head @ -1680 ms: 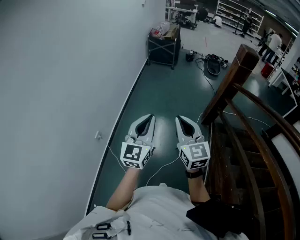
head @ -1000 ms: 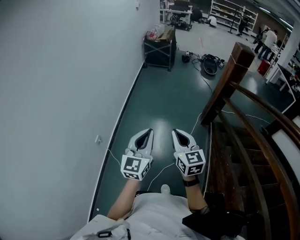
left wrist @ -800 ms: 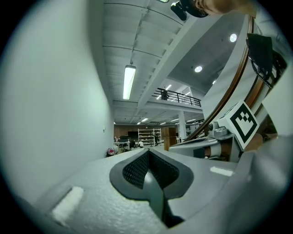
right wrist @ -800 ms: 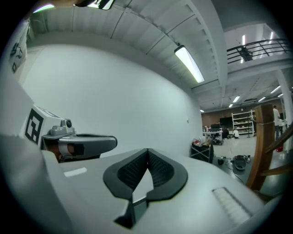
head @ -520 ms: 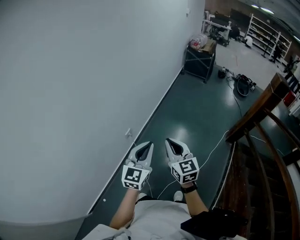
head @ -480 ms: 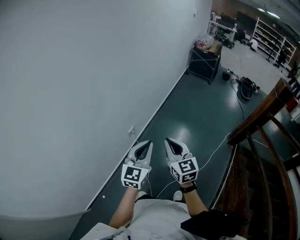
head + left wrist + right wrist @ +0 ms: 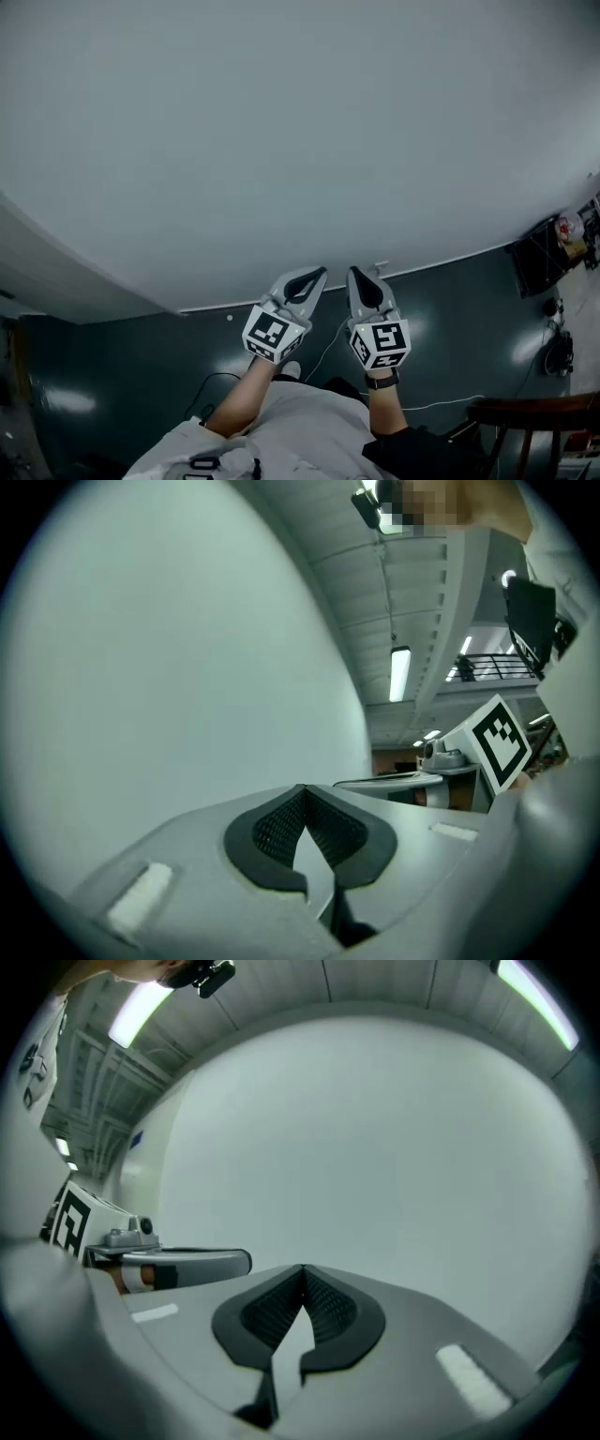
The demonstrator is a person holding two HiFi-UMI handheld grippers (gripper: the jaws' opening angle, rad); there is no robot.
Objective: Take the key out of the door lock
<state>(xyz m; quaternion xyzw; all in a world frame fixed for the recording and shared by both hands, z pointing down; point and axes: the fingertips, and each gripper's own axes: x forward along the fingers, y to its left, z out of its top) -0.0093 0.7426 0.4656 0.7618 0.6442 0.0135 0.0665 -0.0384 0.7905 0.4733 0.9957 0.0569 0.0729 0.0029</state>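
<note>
Pale grey blank wall (image 7: pixel 281 131) filling twelve o'clock; left grey-white two-jaw gripper (image 7: pixel 317 274) and right grey-white two-jaw gripper (image 7: pixel 360 273) at six o'clock, both closed tight and empty; key and door lock unseen, so an approach with closed jaws would probably jab the key.

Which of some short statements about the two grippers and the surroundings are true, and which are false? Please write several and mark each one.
1. The left gripper has its jaws closed with nothing between them. True.
2. The right gripper has its jaws wide open. False: they are closed, with nothing between them.
3. A plain pale wall fills most of the head view. True.
4. The grippers sit at opposite edges of the head view. False: they are side by side near the middle.
</note>
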